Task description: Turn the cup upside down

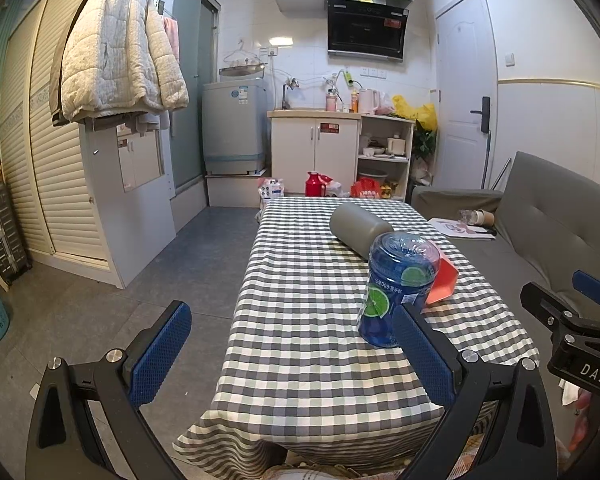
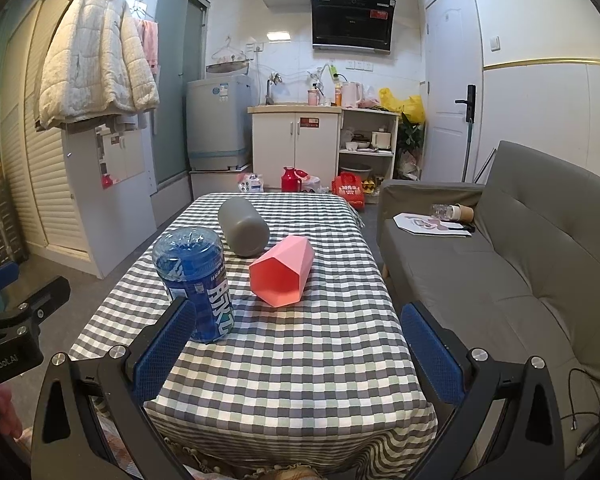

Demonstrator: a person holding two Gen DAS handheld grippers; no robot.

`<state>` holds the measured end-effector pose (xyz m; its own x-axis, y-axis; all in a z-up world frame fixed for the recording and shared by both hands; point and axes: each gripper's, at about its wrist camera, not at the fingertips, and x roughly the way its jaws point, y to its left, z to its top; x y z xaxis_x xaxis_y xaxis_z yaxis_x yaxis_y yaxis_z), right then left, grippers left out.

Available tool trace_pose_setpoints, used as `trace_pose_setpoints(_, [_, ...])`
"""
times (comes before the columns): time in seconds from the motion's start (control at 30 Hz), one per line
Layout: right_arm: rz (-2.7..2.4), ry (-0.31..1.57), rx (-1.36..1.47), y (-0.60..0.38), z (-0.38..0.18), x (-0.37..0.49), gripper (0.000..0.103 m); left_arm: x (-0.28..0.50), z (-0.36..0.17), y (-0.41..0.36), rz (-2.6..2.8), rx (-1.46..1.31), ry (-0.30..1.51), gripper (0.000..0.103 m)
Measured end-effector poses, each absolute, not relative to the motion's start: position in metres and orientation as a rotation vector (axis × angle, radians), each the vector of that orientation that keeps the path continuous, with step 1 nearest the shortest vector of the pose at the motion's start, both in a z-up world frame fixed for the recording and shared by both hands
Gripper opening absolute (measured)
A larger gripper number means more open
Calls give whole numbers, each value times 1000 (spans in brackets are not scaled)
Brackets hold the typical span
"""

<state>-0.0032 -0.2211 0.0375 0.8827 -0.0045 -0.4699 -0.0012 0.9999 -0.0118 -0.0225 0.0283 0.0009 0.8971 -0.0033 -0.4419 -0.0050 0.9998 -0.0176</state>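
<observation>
We see the pink cup [image 2: 283, 277] lying on its side on the checked table [image 2: 300, 360], beside the blue bottle [image 2: 196, 284] (standing inverted). Our left gripper [image 1: 296, 354] and right gripper [image 2: 300, 354] both gape wide, empty.

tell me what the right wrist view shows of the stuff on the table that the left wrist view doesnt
Only the right wrist view shows the pink cup whole, lying on its side with its open mouth toward the camera; the left wrist view shows just a corner of it behind the blue bottle. Only the left wrist view shows the bottle's green lime label. Both share the checked tablecloth, the grey cylinder on its side, the upside-down blue bottle, and an open, empty gripper: left gripper, right gripper.
</observation>
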Motion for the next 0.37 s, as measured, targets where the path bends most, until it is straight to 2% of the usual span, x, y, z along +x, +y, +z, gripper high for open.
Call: trace_pose_setpoints(0.37, [-5, 497, -15, -223, 36, -2, 103, -23, 0, 29, -12, -15, 455, 103])
